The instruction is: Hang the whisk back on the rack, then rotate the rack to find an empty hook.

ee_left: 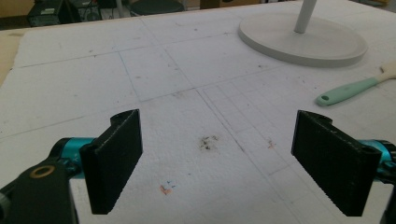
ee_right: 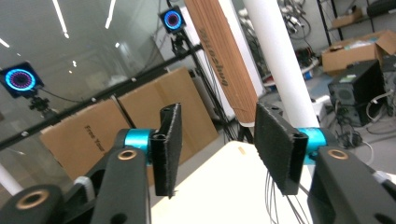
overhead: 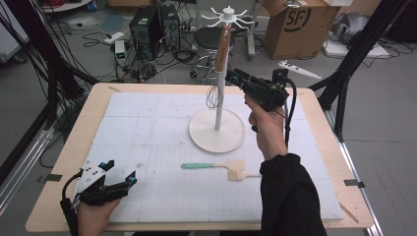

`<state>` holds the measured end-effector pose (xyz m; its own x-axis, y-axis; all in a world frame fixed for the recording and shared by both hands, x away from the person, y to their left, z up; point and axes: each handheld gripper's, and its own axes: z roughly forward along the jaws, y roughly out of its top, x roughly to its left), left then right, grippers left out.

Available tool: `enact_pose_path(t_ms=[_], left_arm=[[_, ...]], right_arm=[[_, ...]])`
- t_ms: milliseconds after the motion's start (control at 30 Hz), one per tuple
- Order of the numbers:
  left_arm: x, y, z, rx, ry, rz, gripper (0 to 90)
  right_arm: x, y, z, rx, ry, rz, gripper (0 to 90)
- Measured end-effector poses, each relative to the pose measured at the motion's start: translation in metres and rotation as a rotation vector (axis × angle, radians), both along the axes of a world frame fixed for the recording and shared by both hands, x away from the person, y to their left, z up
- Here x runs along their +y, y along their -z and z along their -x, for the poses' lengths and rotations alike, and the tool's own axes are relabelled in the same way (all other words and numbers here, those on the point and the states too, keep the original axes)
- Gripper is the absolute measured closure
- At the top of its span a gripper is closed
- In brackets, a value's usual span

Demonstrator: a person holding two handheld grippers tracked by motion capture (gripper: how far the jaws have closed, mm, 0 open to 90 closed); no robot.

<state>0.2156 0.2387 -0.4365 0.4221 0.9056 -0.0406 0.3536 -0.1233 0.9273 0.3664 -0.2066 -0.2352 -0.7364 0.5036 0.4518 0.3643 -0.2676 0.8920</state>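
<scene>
Right gripper (ee_right: 215, 144) fingers part-open, nothing between; its view shows lettering on the whisk (overhead: 220, 64)'s wooden handle. High view: wire whisk hangs from white stand (overhead: 217, 130) on worktop (overhead: 69, 147). Left gripper (ee_left: 215, 158) fingers wide, empty.

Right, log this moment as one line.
wooden-handled wire whisk: hanging on white rack | right gripper: open beside it | left gripper: open, idle

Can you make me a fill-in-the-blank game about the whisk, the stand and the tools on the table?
1. The whisk with the wooden handle hangs from the white ____.
2. The spatula lying on the table has a ____ handle.
3. The left gripper has its jaws wide ____ over the mat.
4. The right gripper is up beside the ____.

Missing words: stand; green; open; whisk
</scene>
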Motion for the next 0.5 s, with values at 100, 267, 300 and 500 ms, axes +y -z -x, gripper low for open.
enact_pose_path(t_ms=[100,267,300,500], left_arm=[[-0.001,0.000,0.001,-0.001,-0.003,0.000,17.1],[-0.001,0.000,0.001,0.002,-0.004,0.000,17.1],[-0.001,0.000,0.001,0.002,-0.005,0.003,17.1],[0.001,0.000,0.001,0.002,-0.004,0.003,17.1]], right_arm=[[-0.006,-0.002,0.004,-0.010,0.015,-0.008,54.6],[-0.015,-0.011,0.008,-0.038,0.047,-0.064,55.1],[-0.016,-0.013,0.008,-0.042,0.057,-0.077,58.4],[-0.020,-0.030,0.006,-0.038,0.178,-0.111,86.2]])
